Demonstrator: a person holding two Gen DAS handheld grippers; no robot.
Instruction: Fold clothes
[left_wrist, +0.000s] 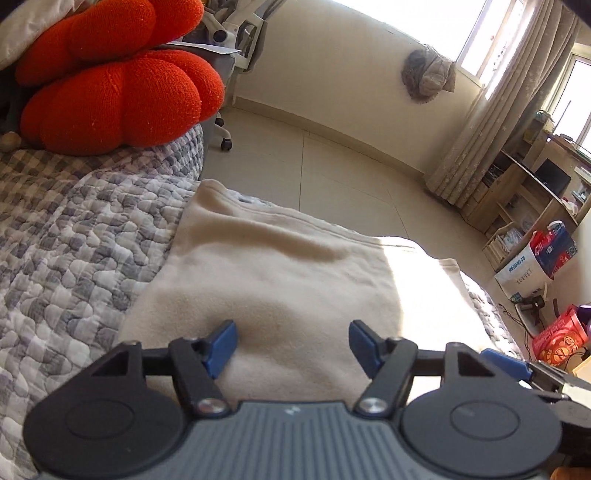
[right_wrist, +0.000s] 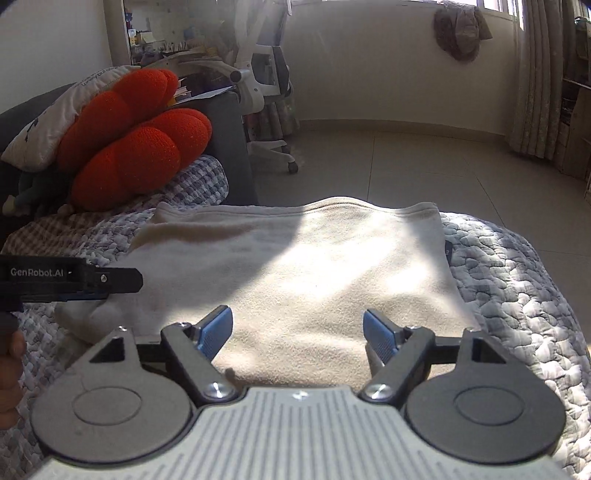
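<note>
Both grippers sit nearest the lenses, each aimed down over the same cream fleece garment (right_wrist: 295, 266). Left gripper (left_wrist: 293, 345): blue pads stand well apart, nothing between them, the fleece lying below and beyond the tips. Whether the tips brush the cloth cannot be told. Right gripper (right_wrist: 298, 334): jaws likewise wide, nothing clamped, the cloth spread beneath the gap. No earlier view is on hand to compare.

Garment condition: folded into a roughly rectangular slab, lying flat on a grey-and-white quilted cover (right_wrist: 517, 295) over a bed or sofa. Its far edge runs close to the front drop of the cover, with tiled floor (right_wrist: 406, 166) beyond. Sunlight falls across the middle and right of the fleece; the left part is in shade. A small dark tag shows at its right edge in the right wrist view.

Surroundings: an orange knitted cushion (left_wrist: 122, 103) rests on the quilt to the left, well apart from the garment, with a pale pillow (right_wrist: 48, 125) behind it. A white office chair (right_wrist: 266, 96) stands on the floor past the cushion. Curtains (left_wrist: 498, 122) hang at the window, and a wooden shelf unit (left_wrist: 524, 206) stands beside them.
</note>
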